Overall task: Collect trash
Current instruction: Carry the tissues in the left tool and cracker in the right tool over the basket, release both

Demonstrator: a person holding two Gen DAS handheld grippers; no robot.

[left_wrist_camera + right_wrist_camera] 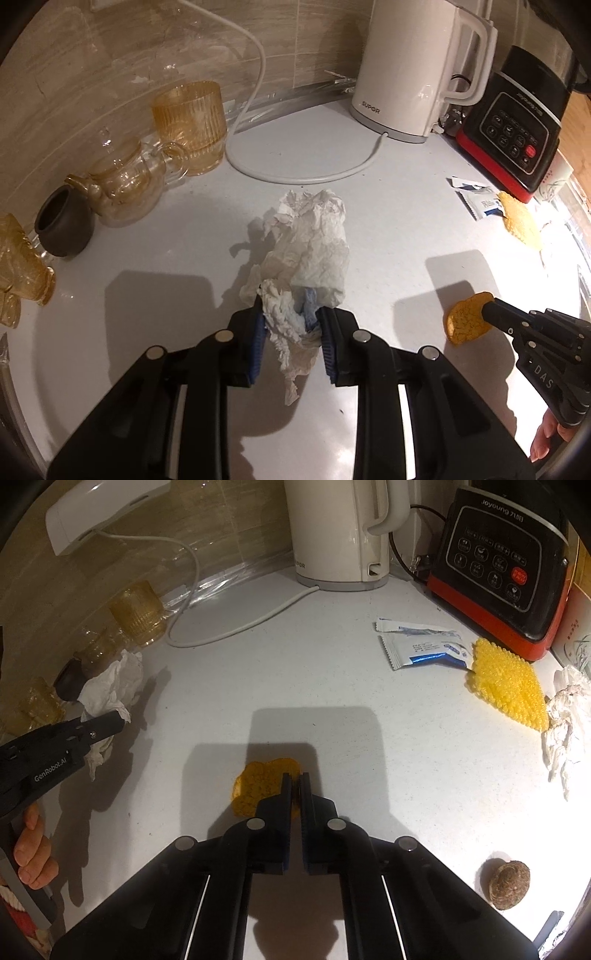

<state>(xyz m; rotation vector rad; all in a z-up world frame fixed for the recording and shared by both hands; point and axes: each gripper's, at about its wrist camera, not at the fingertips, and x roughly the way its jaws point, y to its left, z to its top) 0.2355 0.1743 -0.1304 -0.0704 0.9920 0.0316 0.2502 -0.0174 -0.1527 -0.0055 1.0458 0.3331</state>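
A crumpled white tissue point(314, 243) lies on the white counter point(388, 221), and my left gripper point(290, 314) is shut on its near end, with paper bunched between the blue pads. From the right wrist view the same tissue point(114, 686) hangs at the left gripper point(118, 718). A piece of orange peel point(258, 786) rests on the counter with my right gripper point(295, 779) shut on its right edge. In the left wrist view that peel point(463, 319) sits at the right gripper's tip point(487, 310).
A torn white-and-blue wrapper point(421, 646), a yellow foam net point(506, 686), another crumpled tissue point(565, 716) and a brown shell-like lump point(508, 884) lie to the right. A white kettle point(406, 66) with its cord, a black-and-red blender base point(517, 129), amber glasses point(190, 125) and a glass teapot point(122, 184) line the wall.
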